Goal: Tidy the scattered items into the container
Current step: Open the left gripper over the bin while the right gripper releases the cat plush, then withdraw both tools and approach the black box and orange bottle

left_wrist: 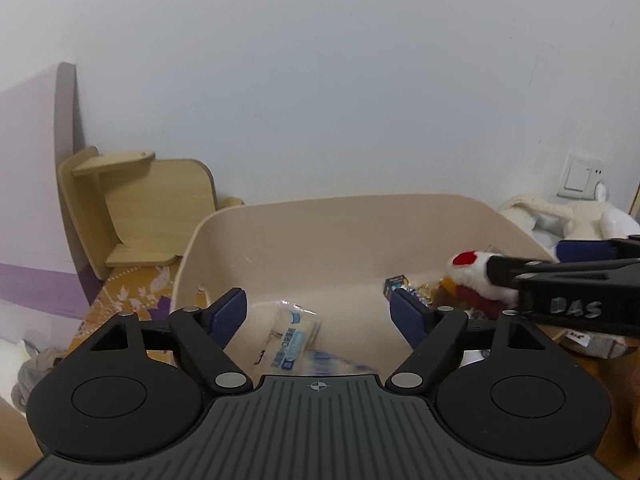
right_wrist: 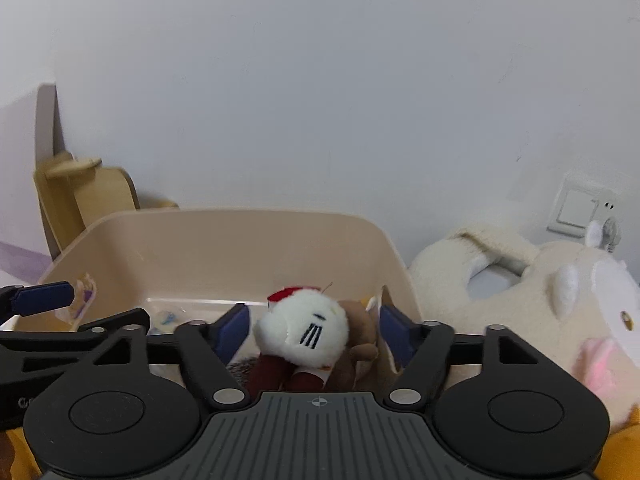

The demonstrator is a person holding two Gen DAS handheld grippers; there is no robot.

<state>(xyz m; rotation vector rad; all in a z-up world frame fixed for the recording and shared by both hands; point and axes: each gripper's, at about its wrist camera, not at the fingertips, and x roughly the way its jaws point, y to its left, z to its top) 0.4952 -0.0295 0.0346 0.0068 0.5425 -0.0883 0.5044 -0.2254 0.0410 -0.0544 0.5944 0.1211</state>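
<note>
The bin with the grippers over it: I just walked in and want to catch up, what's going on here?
A person holds two grippers over the beige bin, tidying items into it. The right gripper is open around a small white plush lying in the bin, pads apart from it. The left gripper is open above a wipes packet on the bin floor. A bigger cream plush lies outside, right of the bin.

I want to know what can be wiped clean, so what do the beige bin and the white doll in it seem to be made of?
Beige bin: looks like smooth moulded plastic, with a faint sheen and rounded corners. White doll: soft plush fabric, with a fuzzy surface and stitched black marks; its filling cannot be seen.
</note>
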